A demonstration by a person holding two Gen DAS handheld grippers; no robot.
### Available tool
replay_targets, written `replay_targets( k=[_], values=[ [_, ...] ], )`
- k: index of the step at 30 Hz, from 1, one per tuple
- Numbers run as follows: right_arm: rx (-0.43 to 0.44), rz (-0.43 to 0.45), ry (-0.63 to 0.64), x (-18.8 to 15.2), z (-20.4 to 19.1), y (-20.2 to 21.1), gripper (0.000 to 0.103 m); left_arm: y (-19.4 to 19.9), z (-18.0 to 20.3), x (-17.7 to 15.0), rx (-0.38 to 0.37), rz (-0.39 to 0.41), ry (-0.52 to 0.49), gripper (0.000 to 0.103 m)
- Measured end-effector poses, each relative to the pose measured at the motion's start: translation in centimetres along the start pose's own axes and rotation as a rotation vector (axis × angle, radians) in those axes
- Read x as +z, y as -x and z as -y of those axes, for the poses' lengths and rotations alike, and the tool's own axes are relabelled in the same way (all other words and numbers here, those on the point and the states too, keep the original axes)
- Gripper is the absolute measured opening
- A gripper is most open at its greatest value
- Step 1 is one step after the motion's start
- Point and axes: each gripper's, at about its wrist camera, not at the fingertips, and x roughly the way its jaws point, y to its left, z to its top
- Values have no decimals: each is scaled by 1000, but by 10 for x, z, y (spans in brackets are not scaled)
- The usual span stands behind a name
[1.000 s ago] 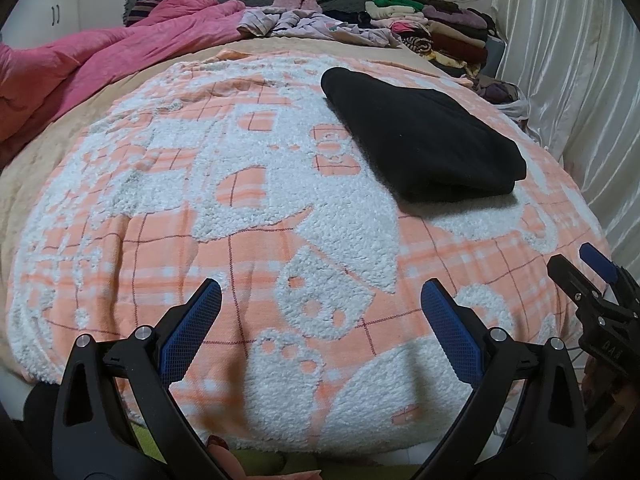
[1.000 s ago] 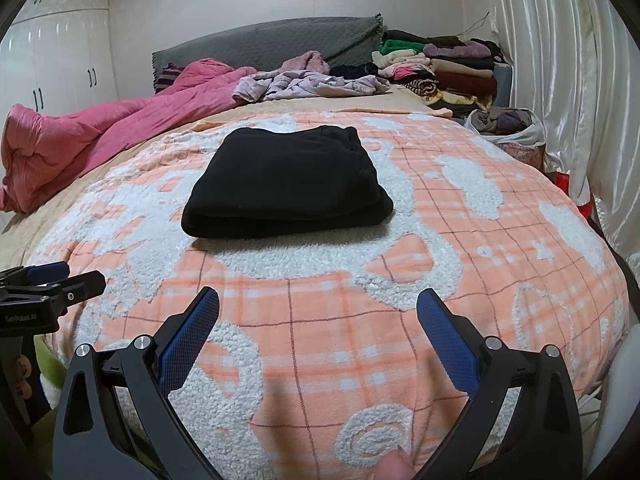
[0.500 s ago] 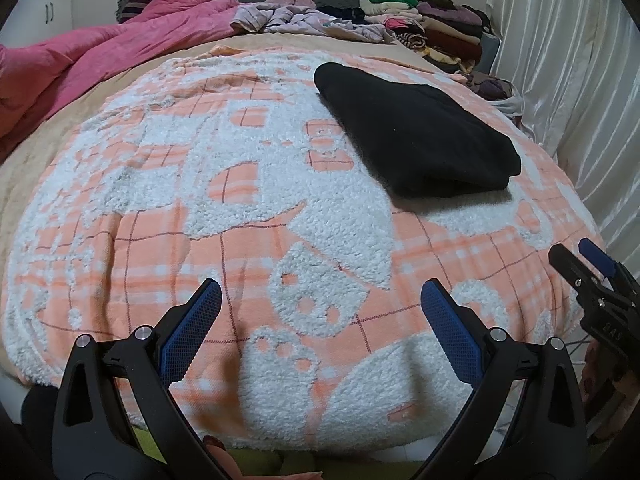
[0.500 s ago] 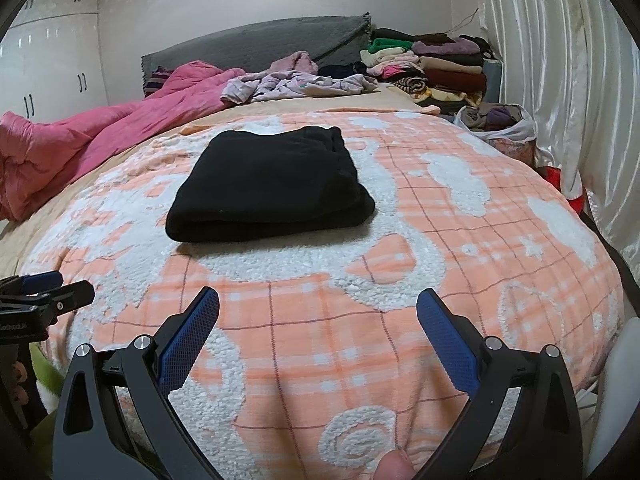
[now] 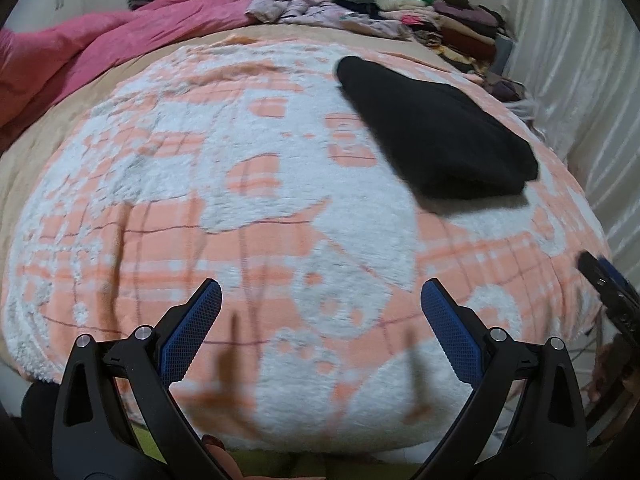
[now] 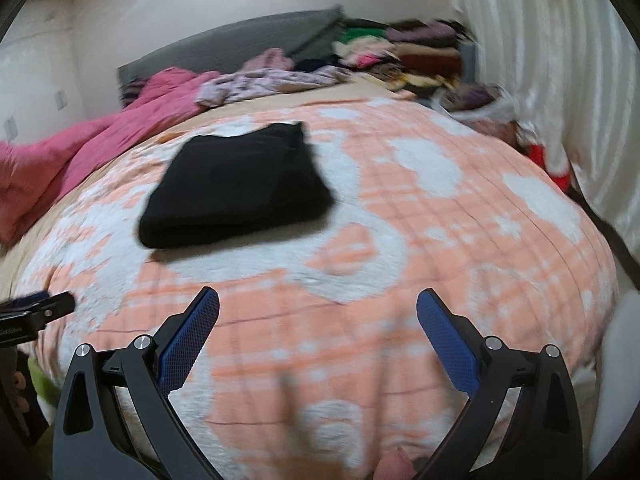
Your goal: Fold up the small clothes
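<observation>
A black garment point(image 5: 436, 136) lies folded into a thick rectangle on the orange-and-white fleece blanket point(image 5: 240, 208); it also shows in the right wrist view point(image 6: 236, 188). My left gripper point(image 5: 320, 308) is open and empty, near the blanket's front edge, well short of the garment. My right gripper point(image 6: 318, 314) is open and empty, also near the front edge, with the garment ahead and to the left. Each gripper shows at the edge of the other's view: the right gripper point(image 5: 608, 284) and the left gripper point(image 6: 36, 308).
A pink quilt point(image 5: 100, 48) is bunched at the back left. Loose lilac clothes point(image 5: 312, 8) and a stack of folded clothes point(image 5: 448, 20) lie at the head of the bed. A white curtain point(image 5: 592, 100) runs along the right side.
Both grippers have shifted and the views are now motion-blurred. The black garment has not moved on the blanket. Both grippers stay open and empty.
</observation>
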Motion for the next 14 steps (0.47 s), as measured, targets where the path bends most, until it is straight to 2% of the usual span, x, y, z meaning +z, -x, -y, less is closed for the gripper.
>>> replay_targets(
  k=[3,5,6,8,10,13,14],
  values=[
    [-105,-1,-91,0,49,5,99,-3,-30,10,47,2,70,93],
    [-230,11,-178,-1,105,15,99,-3,-59,22,84,23,120,94],
    [-276,17,-209,-3,124,18,99,-4,-82,31,128,36,155,93],
    [-425,15,-336,-10,196,29,99,-4,-122,46,198,58,213,94],
    [-589,-9,-464,-22,275,39,99,-7,-171,63,312,57,267,94],
    [-802,-109,-643,-50,383,52,99,-13,-249,85,460,39,349,94],
    [-835,-124,-698,-60,410,55,99,-14,-273,92,503,35,381,94]
  ],
)
